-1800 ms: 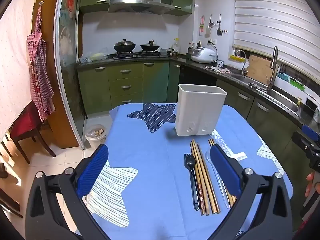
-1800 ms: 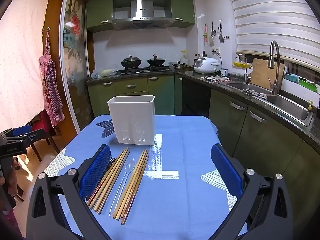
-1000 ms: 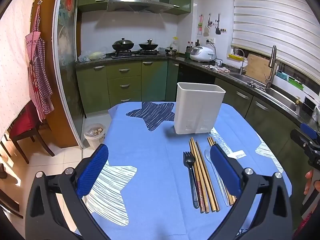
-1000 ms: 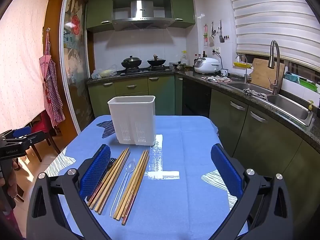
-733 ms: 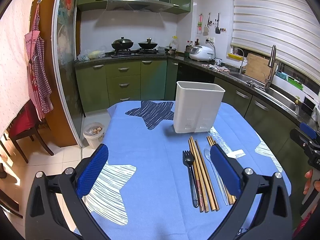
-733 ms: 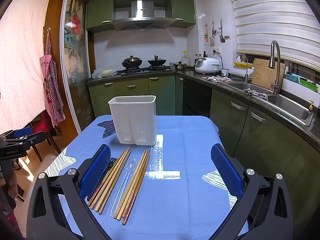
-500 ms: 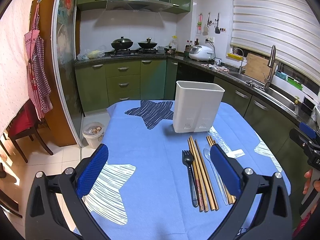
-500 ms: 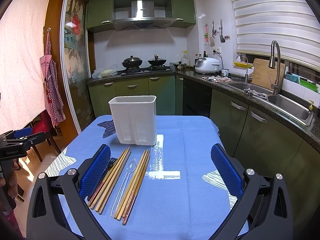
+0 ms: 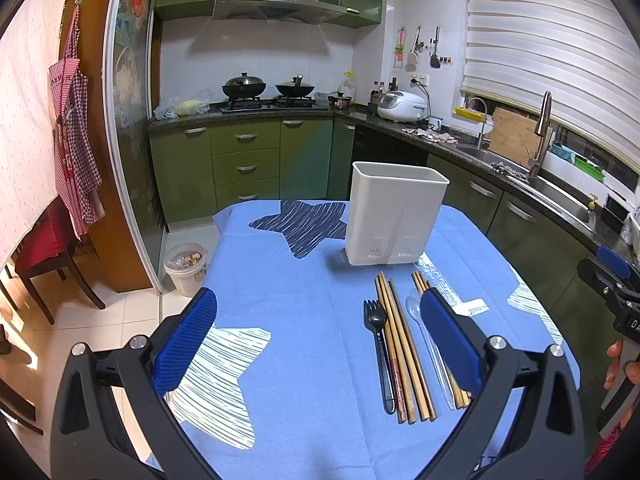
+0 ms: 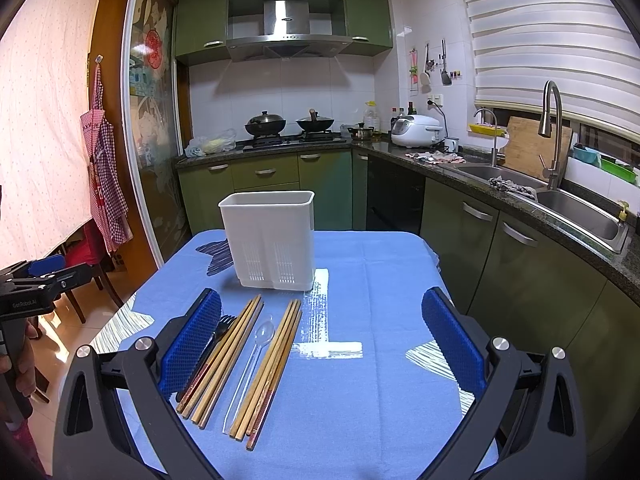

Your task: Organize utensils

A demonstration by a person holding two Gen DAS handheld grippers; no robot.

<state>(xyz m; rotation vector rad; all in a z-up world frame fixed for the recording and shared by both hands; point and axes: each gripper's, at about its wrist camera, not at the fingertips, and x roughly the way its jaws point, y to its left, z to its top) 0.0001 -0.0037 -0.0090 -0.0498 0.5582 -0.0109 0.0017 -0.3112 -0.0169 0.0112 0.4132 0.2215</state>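
Risks, judged from the layout: thin brown wooden chopsticks (image 10: 224,360) lie touching side by side in two bundles on the blue star-patterned tablecloth (image 10: 380,300), so a pinch aimed at one stick may drag or roll its neighbours. The clear plastic spoon (image 10: 254,360) lies between the bundles and shows faintly against the cloth, so it is easily missed or nudged. The black plastic fork (image 9: 378,344) lies just beside the left bundle, low and flat, hard to get fingers under.

Container: white rectangular plastic utensil holder (image 10: 270,240), upright at the far end of the row, apart from the utensil tips. Slotted base, apparently two compartments; its inside is hidden from both views, so contents cannot be told. Tall and probably light, it may tip if struck at the rim.

Grippers: left gripper (image 9: 316,344) spread wide, holding nothing, above the cloth left of the fork. Right gripper (image 10: 320,348) spread wide, holding nothing, over the utensil row.
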